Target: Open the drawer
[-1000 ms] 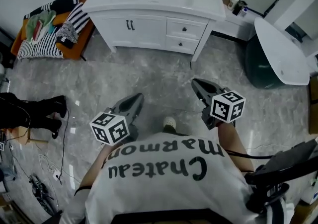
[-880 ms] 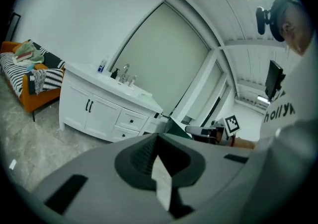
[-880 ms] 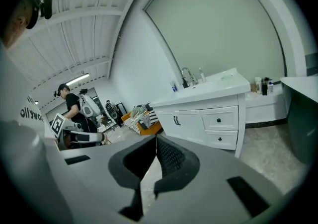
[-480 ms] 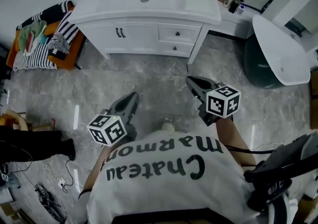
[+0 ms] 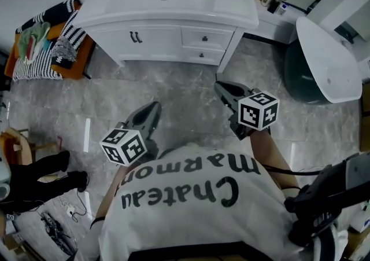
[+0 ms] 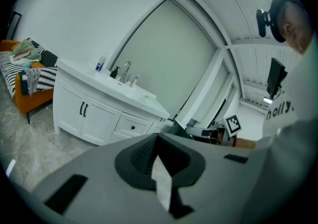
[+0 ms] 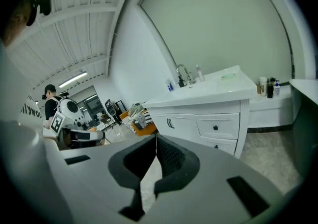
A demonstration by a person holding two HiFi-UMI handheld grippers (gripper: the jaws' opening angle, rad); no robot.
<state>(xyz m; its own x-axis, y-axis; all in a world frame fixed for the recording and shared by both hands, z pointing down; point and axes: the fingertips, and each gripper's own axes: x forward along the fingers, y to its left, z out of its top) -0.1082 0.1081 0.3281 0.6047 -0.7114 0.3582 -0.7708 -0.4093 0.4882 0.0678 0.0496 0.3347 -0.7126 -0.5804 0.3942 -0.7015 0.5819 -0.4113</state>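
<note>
Left hand-held gripper (image 5: pixel 151 110) and right hand-held gripper (image 5: pixel 222 89), both closed on nothing, hang over the grey floor (image 5: pixel 173 89) in the head view, well apart from the white vanity (image 5: pixel 153 43) at the far side. Its upper drawer (image 5: pixel 205 38) and lower drawer (image 5: pixel 201 54) sit shut at the right end, under the counter (image 5: pixel 139 5). By this showing none of the task is done: the approach, a grip on a knob and the pull all remain.

Left gripper view: jaws pressed together, the drawers far off and aslant, and a faucet (image 6: pixel 125 69) standing on the counter, which the head view barely catches.

Right gripper view: jaws likewise together, and the upper drawer's dark knob (image 7: pixel 215 127) seen nearly face-on, clearer here than anywhere else.
</note>
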